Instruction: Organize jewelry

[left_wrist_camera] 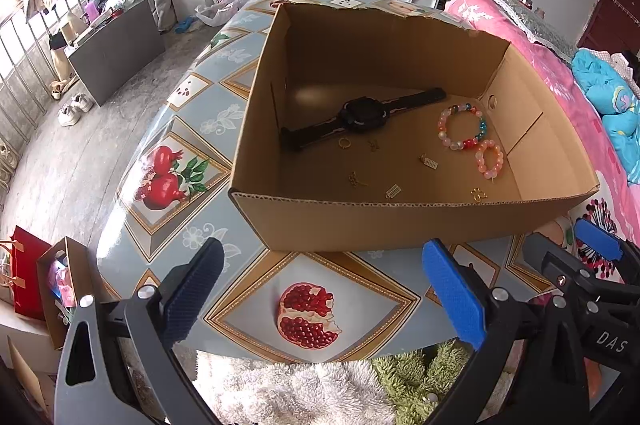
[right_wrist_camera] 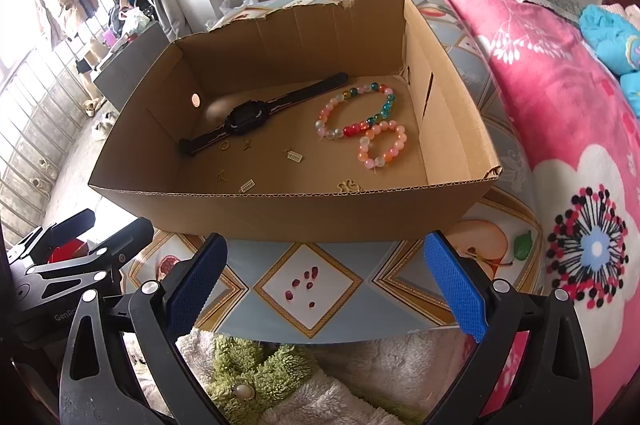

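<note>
We hold the left tool [left_wrist_camera: 322,289] and right tool [right_wrist_camera: 326,283] spread wide and empty, level above the glossy fruit-printed surface [left_wrist_camera: 188,97]; ahead, the open corrugated cardboard box [right_wrist_camera: 280,211] holds a black strap watch [right_wrist_camera: 246,115], two rings of glassy coloured beads [right_wrist_camera: 356,113], and small gold trinkets [right_wrist_camera: 294,156].

Open cardboard box [right_wrist_camera: 280,213] on table | black watch [right_wrist_camera: 248,115] flat, strap diagonal, left | large multicolored bead bracelet [right_wrist_camera: 356,113] right, touching small pink-orange bracelet [right_wrist_camera: 382,147] | small gold pieces [right_wrist_camera: 294,156] scattered along the front.
</note>
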Demonstrator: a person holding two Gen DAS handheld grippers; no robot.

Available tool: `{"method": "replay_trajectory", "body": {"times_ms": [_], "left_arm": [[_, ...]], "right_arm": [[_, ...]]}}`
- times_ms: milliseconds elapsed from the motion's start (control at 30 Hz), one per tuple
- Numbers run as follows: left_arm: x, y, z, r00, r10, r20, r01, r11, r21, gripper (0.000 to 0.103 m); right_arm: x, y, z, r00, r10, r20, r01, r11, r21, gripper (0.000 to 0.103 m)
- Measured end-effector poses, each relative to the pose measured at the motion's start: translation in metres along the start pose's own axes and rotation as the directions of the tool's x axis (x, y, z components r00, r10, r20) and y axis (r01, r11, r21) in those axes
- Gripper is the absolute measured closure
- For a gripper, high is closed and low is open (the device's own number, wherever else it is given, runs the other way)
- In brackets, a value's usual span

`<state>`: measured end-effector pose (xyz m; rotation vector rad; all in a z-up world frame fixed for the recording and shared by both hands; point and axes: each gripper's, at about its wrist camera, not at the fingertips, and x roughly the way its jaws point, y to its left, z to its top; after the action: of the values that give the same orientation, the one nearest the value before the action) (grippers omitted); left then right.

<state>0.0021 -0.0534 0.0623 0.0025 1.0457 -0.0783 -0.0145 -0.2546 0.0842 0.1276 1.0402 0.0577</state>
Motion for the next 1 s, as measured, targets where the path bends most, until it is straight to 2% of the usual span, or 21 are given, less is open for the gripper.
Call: {"method": "replay_trajectory", "body": {"times_ms": [1000], "left_arm": [[-0.0001, -0.0002, -0.0006, 1.0, 0.0, -0.002, 0.0, 1.0, 0.001, 0.005]], "right_arm": [[0.0018, 0.0012, -0.0013, 1.0, 0.0, -0.007, 0.0, 1.0, 0.004, 0.008]]}}
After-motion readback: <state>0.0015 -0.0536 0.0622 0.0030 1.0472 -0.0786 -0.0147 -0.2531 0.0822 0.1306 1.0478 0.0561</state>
